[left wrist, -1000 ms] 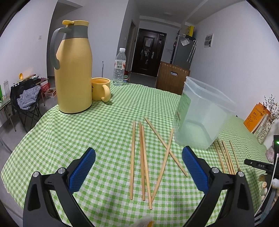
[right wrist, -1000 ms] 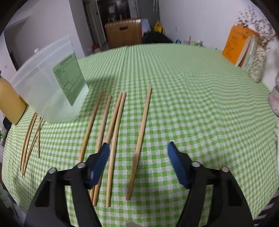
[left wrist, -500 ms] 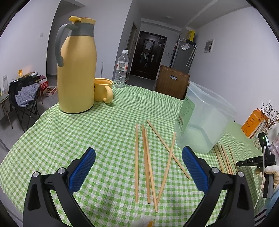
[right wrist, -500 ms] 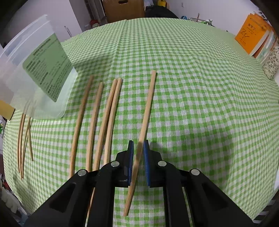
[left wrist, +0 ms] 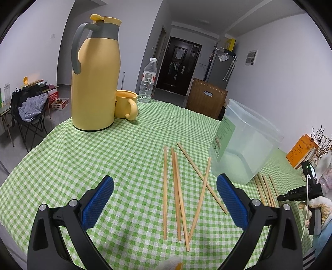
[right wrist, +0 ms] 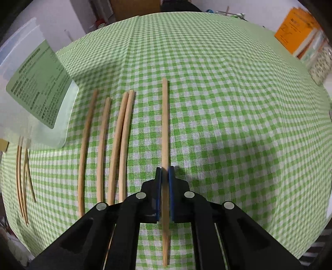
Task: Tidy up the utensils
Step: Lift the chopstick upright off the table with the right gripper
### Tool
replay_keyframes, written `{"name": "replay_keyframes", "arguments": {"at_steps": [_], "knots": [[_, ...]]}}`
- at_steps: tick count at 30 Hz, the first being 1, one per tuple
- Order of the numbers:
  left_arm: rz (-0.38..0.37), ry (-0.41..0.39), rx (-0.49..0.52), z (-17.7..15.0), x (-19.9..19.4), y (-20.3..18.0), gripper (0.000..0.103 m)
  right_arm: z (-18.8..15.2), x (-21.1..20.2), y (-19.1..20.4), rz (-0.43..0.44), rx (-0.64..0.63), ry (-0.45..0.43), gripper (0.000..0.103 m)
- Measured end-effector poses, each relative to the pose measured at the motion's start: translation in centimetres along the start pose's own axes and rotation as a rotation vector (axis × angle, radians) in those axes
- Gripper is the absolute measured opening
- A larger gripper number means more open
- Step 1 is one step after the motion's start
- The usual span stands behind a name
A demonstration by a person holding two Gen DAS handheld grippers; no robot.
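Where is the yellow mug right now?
In the left wrist view, the yellow mug stands at the far left of the green checked table, right beside the tall yellow thermos jug, with a water bottle behind it.

The room had plain pale grey walls [left wrist: 286, 68] and a white ceiling [left wrist: 207, 12] stepped with a beam. At the far end stood a dark, panelled entrance door [left wrist: 178, 66], with a grey refrigerator [left wrist: 222, 70] to its right and a brown wooden cabinet with a slot handle [left wrist: 207, 99] in front of that. A small white framed panel [left wrist: 251, 57] hung on the right wall. At the left, over a grey floor [left wrist: 62, 113], a black folding chair draped with grey clothing [left wrist: 29, 108] stood beside a red basket [left wrist: 60, 101]. The counter wore a green-and-white checked cloth [left wrist: 103, 157]. Light was dim and even.
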State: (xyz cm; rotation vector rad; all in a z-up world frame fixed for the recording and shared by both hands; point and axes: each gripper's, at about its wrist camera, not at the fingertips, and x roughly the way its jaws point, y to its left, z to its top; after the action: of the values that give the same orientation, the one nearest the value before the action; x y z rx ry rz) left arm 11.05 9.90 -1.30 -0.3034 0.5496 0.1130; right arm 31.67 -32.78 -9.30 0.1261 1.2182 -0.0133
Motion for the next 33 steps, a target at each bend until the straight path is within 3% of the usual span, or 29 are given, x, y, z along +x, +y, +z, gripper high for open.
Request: {"name": "replay_keyframes", "arguments": {"at_steps": [4,13,17,19,25,33], "knots": [[0.006,-0.002,0.006,0.1,-0.4,-0.1,0.096,-0.9,-2.4,-0.6,0.046,0.026,-0.121,0.007],[0.014,-0.011,0.024,0.9,-1.6,-1.0,0.096,-7.1,-10.2,0.6,0.127,0.043,-0.707,0.007],[0.019,-0.027,0.026,1.2,-2.5,-1.7,0.096,-10.3,-10.9,2.0,0.121,-0.015,-0.890,0.007],[0.028,-0.037,0.034,1.3,-3.1,-2.1,0.096,-11.1,-10.9,3.1,0.092,-0.057,-0.944,0.007],[0.049,-0.036,0.037,1.1,-3.8,-2.8,0.096,-12.8,-10.5,3.9,0.155,-0.095,-0.999,0.007],[0.069,-0.028,0.048,0.8,-3.9,-3.4,0.096,-14.2,-10.1,4.4,0.168,-0.110,-1.004,0.007]]}}
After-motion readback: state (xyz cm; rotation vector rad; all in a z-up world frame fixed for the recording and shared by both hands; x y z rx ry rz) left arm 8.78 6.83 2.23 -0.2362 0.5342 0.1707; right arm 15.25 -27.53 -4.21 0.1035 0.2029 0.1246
